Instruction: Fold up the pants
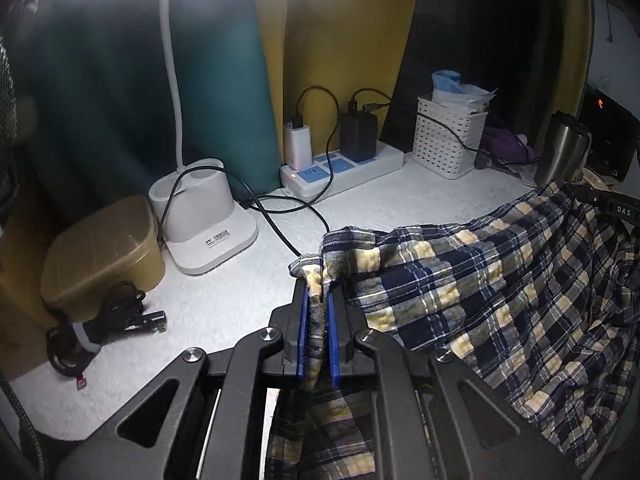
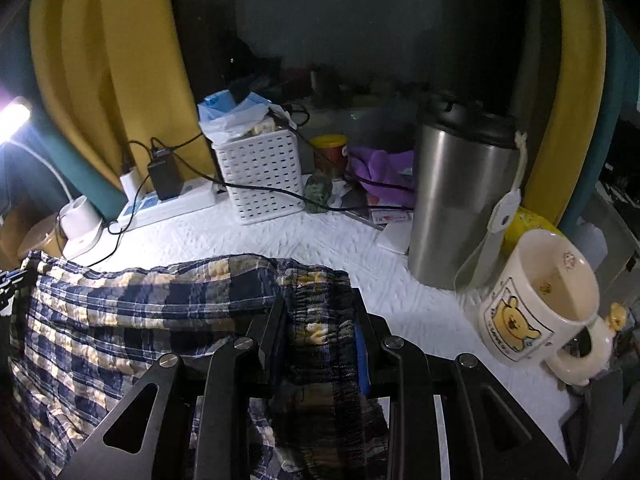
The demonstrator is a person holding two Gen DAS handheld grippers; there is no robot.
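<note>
- Pants (image 1: 480, 280) hang lifted between the two grippers, plaid cloth stretched across the lower right of the left wrist view and the lower left of the right wrist view, above the white table (image 1: 224, 300).
- Left gripper (image 1: 319, 300): its blue-padded fingers (image 1: 304, 320) are pressed together on a bunched corner of the cloth, at centre bottom of its frame.
- Right gripper (image 2: 316, 320): fingers pinch a thick, gathered band, likely the elastic waist, at centre bottom of its frame.
- Progress, as a judgement: early to middle. The garment is grasped at two ends and held up, but no neat fold shows; the cloth sags and wrinkles, so laying it flat and doubling it over are still left.
- Around, in the left wrist view: a lamp base (image 1: 204, 220) and a tan lidded box (image 1: 100, 252) at left, a power strip (image 1: 344, 168) with chargers at centre top, and a black cable (image 1: 292, 216) trailing close to the held corner.
- In the right wrist view: a white basket (image 2: 264, 172) at upper centre, a steel tumbler (image 2: 460, 196) at right, and a bear mug (image 2: 536, 300) at lower right.
- Obstacles, as a judgement: the tumbler and mug stand near the right side of the cloth and could be knocked when it is spread; the cable could snag on the left.
</note>
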